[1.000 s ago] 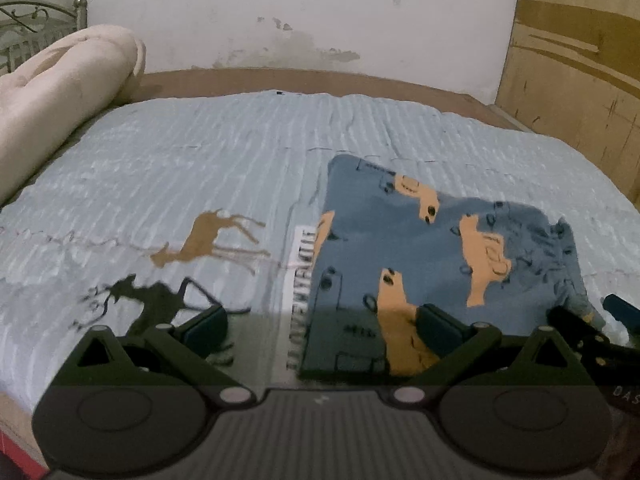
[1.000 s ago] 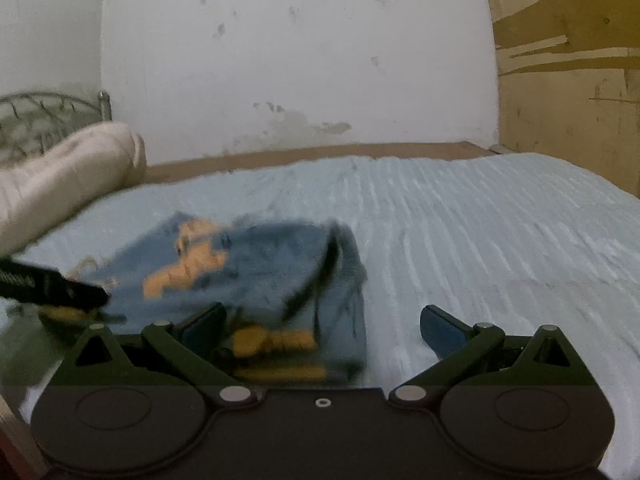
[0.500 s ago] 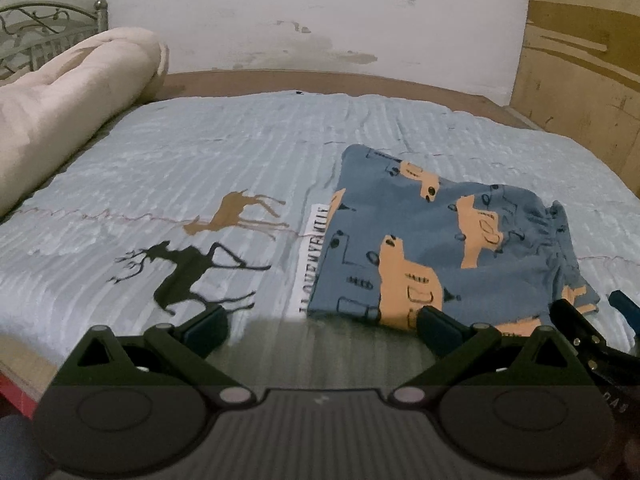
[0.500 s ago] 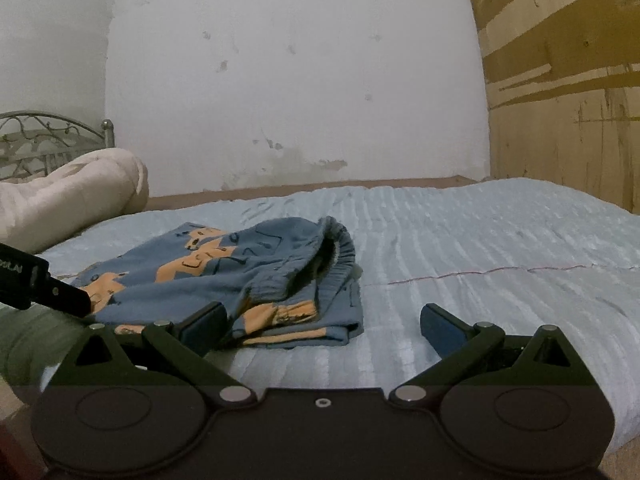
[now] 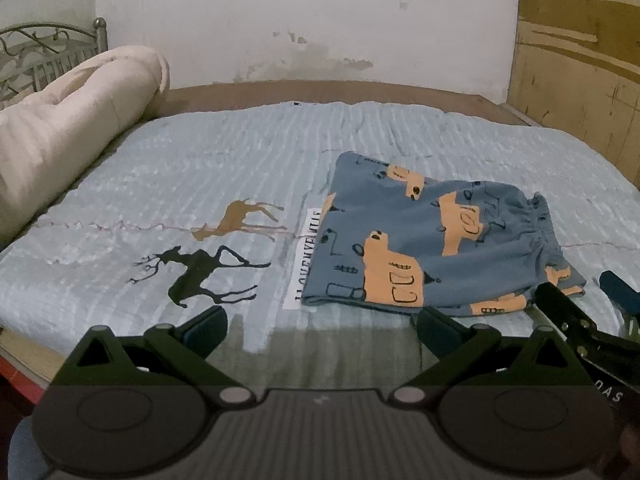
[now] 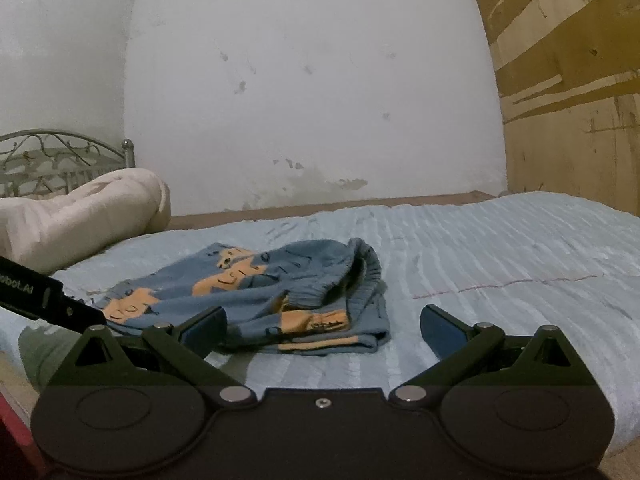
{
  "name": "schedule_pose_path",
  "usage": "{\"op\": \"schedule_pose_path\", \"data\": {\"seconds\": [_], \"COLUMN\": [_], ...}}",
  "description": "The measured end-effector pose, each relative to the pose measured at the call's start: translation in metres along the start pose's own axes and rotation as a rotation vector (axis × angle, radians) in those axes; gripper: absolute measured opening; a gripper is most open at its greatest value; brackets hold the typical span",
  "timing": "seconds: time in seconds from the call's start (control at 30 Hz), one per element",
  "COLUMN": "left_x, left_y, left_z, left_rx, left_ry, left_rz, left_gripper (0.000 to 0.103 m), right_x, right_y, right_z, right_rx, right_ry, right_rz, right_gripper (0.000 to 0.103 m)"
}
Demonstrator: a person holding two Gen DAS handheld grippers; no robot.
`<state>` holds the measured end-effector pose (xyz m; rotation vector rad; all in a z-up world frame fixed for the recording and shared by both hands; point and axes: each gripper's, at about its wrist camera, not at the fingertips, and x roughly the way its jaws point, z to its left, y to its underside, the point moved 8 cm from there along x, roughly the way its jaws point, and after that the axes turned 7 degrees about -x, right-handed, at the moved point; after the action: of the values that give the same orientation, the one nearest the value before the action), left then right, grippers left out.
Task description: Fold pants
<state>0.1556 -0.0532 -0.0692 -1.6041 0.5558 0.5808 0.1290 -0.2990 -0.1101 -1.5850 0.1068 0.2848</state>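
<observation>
Backed off from the pants [image 5: 436,240] since a second ago, both tools. Lying folded into a compact bundle on the bed [image 5: 240,168]. Left tool [image 5: 322,322] and right tool [image 6: 323,322] spread apart, empty. Judged essentially done; at most tidying left.

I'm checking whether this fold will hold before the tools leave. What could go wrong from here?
1. The elastic waistband bulges up and gapes open atop the folded pants, so the layers may spring apart once left alone.
2. Both the left tool and the right tool sit open close to the near edge; a careless move could snag it and drag the fold.
</observation>
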Motion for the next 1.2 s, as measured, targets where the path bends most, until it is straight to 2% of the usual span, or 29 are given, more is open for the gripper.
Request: {"op": "schedule_pose_path", "data": {"seconds": [0.47,0.77,0.93,1.1,1.2], "left_x": [0.008,0.022,0.038,0.054,0.066], "left_y": [-0.001,-0.008,-0.018,-0.032,-0.041], "left_z": [0.0,0.001,-0.001,-0.002,0.003], "left_rx": [0.001,0.009,0.042,0.043,0.005], "left_ry": [0.007,0.041,0.083,0.167,0.206], "left_rz": [0.01,0.023,0.032,0.044,0.064], "left_gripper": [0.102,0.102,0.102,0.102,0.102], "right_x": [0.001,0.003,0.008,0.026,0.05], "right_y": [0.0,-0.001,-0.01,-0.032,-0.04], "right_z": [-0.001,-0.002,-0.007,-0.025,-0.041], "right_rx": [0.015,0.041,0.103,0.186,0.203], "right_ry": [-0.01,-0.036,-0.101,-0.194,-0.222], "right_rz": [0.003,0.006,0.021,0.058,0.145], "right_gripper": [0.102,0.102,0.102,0.102,0.102]}}
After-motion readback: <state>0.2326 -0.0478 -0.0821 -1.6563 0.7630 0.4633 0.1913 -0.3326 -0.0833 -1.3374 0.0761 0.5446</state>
